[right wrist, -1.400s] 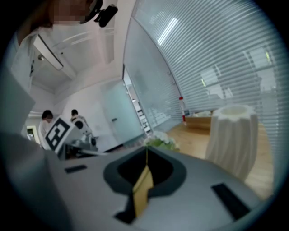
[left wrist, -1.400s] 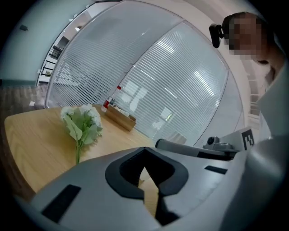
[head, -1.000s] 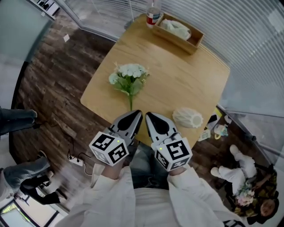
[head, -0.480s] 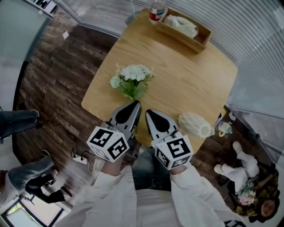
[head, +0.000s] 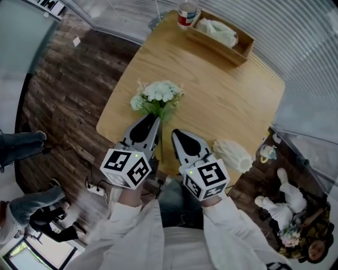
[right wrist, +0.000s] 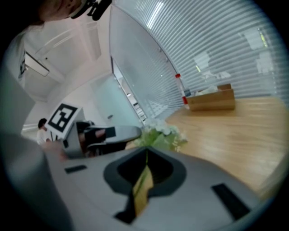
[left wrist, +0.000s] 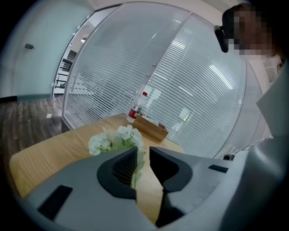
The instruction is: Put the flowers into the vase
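A bunch of white flowers (head: 158, 96) with green leaves lies on the wooden table (head: 216, 89), its stem pointing toward me. My left gripper (head: 155, 117) hovers over the leaves, just left of the stem; its jaws have just been opening and stand a little apart. The stem and flowers (left wrist: 118, 139) show through the gap of the left gripper (left wrist: 143, 151), and the pads do not press on anything. My right gripper (head: 175, 132) is shut and empty, to the right of the stem. From the right gripper (right wrist: 146, 150) the flowers (right wrist: 159, 135) lie just ahead. The ribbed white vase (head: 232, 155) lies on its side near the table's front right corner.
A wooden tray (head: 238, 48) holding something white and a bottle (head: 187, 15) with a red label stand at the table's far end. Glass walls with blinds surround the table. Soft toys (head: 280, 203) lie on the floor at the right, and a power strip (head: 95, 191) at the left.
My left gripper has moved forward and left over the flowers' leaves, and its jaws have parted slightly. The right gripper has shifted only a little.
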